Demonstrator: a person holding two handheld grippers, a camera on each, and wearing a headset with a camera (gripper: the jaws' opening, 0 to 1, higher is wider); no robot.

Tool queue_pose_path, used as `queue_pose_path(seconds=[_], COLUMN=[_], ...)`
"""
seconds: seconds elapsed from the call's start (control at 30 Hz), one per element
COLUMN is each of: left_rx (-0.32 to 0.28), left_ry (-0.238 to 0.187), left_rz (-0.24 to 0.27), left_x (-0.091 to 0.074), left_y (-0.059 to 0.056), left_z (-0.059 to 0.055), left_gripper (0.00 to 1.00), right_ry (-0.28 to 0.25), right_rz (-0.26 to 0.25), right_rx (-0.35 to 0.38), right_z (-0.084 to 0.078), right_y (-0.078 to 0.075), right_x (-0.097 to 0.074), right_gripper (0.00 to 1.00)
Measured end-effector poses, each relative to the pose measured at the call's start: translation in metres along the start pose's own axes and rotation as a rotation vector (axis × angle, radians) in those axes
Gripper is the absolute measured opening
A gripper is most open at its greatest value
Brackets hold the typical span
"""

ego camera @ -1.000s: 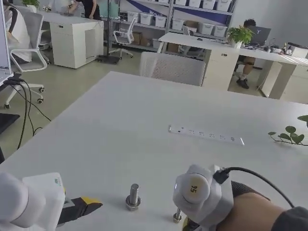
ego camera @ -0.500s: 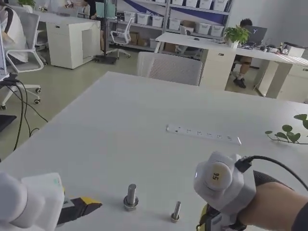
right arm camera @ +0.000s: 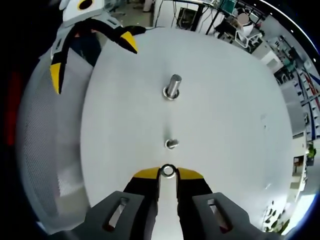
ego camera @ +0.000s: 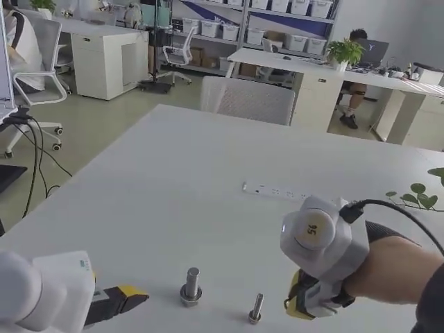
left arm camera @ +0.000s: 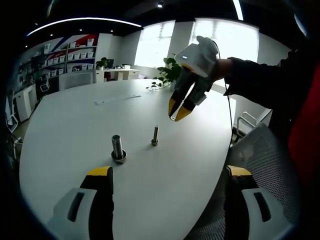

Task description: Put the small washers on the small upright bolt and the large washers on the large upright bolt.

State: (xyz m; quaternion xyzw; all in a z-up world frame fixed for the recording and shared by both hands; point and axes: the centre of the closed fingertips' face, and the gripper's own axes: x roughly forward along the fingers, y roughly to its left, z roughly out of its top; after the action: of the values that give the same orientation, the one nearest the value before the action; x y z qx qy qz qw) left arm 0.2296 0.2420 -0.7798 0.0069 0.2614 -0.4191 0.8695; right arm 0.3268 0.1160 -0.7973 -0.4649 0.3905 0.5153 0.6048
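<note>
Left gripper [right arm camera: 92,60], upper left of the right gripper view, has jaws spread wide; right gripper [ego camera: 297,311], lower right of the head view, pinches a washer [right arm camera: 168,171].

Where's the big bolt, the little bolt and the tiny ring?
big bolt [ego camera: 192,279]: head view, on its upright threaded shaft.
little bolt [ego camera: 257,305]: head view, on its thin shaft.
tiny ring [right arm camera: 168,167]: right gripper view, on its metal rim.

The white table [ego camera: 173,180] carries a large bolt [ego camera: 191,286], small bolt [ego camera: 256,308] and power strip [ego camera: 272,191].
</note>
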Motion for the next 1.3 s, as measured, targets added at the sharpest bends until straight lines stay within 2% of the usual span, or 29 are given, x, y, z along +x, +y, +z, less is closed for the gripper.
queue_pose_path(seconds=[0.2,0.53,1.3], left_rx=[-0.003,-0.010,-0.026], left_ry=[-0.001,-0.003,-0.002], left_rz=[0.005,0.015,0.027], left_x=[-0.001,-0.003,-0.005], left_y=[0.000,0.001,0.005], left_z=[-0.001,-0.002,-0.006], left_gripper=[0.92,0.92,0.92], right_ry=[-0.001,0.014,0.055], right_rz=[-0.003,0.025,0.071], right_rx=[-0.032,-0.073,-0.097], right_z=[0.013,0.027,0.025], right_y=[-0.008,-0.010,-0.008], right_x=[0.002,0.014,0.032], right_gripper=[0.13,0.13,0.13])
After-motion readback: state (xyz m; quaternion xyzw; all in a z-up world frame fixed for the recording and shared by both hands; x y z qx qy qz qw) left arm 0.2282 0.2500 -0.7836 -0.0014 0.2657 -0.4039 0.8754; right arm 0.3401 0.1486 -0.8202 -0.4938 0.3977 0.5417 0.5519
